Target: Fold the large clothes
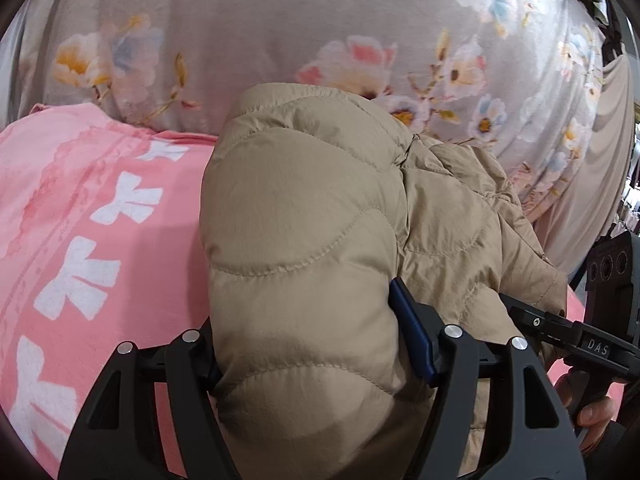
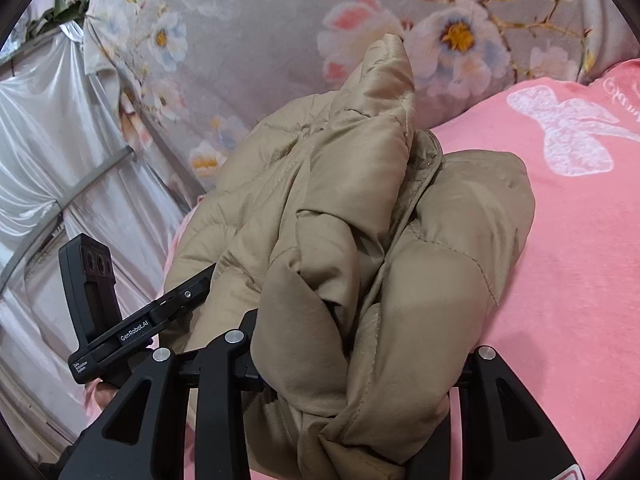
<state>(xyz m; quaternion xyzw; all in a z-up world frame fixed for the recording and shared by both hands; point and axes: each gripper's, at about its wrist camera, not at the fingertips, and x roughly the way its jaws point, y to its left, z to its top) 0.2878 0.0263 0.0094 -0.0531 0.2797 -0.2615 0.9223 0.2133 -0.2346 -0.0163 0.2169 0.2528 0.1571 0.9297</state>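
I am clamping my left gripper [image 1: 316, 344] on a puffy fold of the beige quilted jacket [image 1: 320, 216], its jaws pressing into the padding from both sides. My right gripper [image 2: 360, 364] is pinching a bunched part of the same jacket, jaws closed on the fabric. The jacket is lying crumpled on the pink bedsheet [image 1: 80, 208], in front of a floral duvet [image 1: 248, 32].
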